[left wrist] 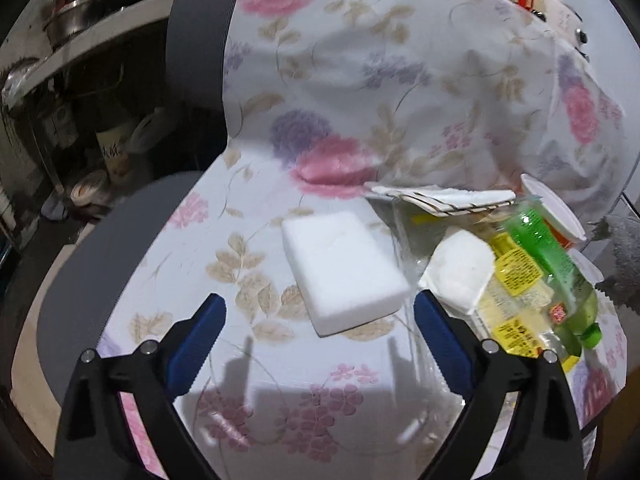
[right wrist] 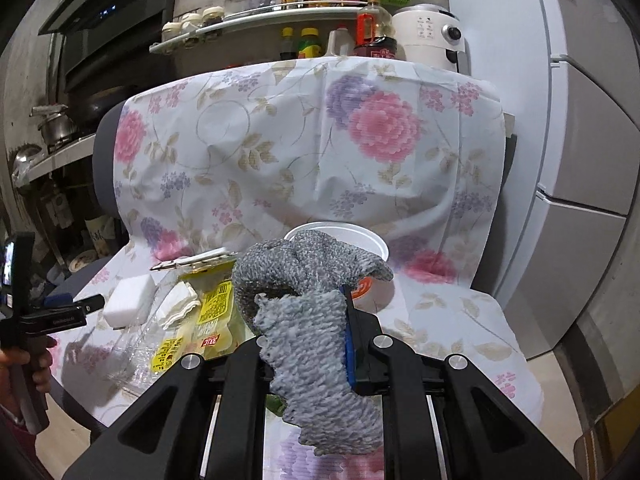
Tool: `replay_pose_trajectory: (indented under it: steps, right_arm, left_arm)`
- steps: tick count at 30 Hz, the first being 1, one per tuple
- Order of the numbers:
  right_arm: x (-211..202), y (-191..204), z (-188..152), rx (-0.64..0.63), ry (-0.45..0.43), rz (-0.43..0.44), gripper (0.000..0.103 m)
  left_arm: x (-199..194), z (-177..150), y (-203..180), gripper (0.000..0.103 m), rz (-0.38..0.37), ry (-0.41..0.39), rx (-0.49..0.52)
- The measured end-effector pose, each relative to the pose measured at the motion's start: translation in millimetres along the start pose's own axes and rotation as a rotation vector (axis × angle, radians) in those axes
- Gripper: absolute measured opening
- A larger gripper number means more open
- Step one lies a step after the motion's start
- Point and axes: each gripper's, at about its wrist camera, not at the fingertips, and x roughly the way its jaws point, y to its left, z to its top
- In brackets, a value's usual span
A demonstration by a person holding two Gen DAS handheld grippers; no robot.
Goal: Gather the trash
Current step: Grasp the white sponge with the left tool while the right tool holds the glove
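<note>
My left gripper (left wrist: 320,312) is open and empty, just short of a white sponge block (left wrist: 344,268) on the floral-covered chair seat; it also shows in the right wrist view (right wrist: 130,300). To its right lie a white folded packet (left wrist: 460,268), a yellow-labelled clear wrapper (left wrist: 516,276), a green bottle (left wrist: 552,264) and a white cup (left wrist: 556,216). My right gripper (right wrist: 312,320) is shut on a grey knitted cloth (right wrist: 308,304), held above the trash pile. The cup (right wrist: 376,244) sits behind the cloth.
The chair has a floral sheet (right wrist: 304,144) over seat and back. A fridge (right wrist: 580,120) stands to the right. Shelves with bottles and jars (right wrist: 304,8) are behind. Pots and clutter (left wrist: 72,20) are at the left. The left gripper's body (right wrist: 36,316) is at the left edge.
</note>
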Motion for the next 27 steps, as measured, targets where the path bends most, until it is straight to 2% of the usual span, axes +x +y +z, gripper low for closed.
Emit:
replay_pose_trajectory:
  steps: [5,8,12,16,20,24,27]
  right_arm:
    - [4,1,-1,-0.001,0.014,-0.007,0.016]
    - [5,-1,-3,-0.002,0.021,-0.018,0.016]
    - [7,-2,-4,-0.001,0.036,-0.029,0.016]
    - [9,-2,-6,0.002,0.047,-0.029,0.016]
    - [7,1,-8,-0.005,0.049,-0.023,0.016]
    - [6,3,-9,-0.006,0.053,-0.009,0.016]
    - [7,6,-9,-0.004,0.049,0.002,0.016]
  left_arm:
    - [22,7,-19,0.096,0.028,0.016,0.038]
    - [44,12,-20,0.096,0.082,0.052,0.010]
    - [66,17,-15,0.096,0.057,0.097,-0.050]
    - [73,20,-15,0.097,0.066,0.115,-0.047]
    - [60,14,-2,0.097,0.082,0.116,-0.057]
    - [36,5,20,0.096,0.147,0.090,-0.043]
    - [22,3,28,0.096,0.094,0.054,-0.040]
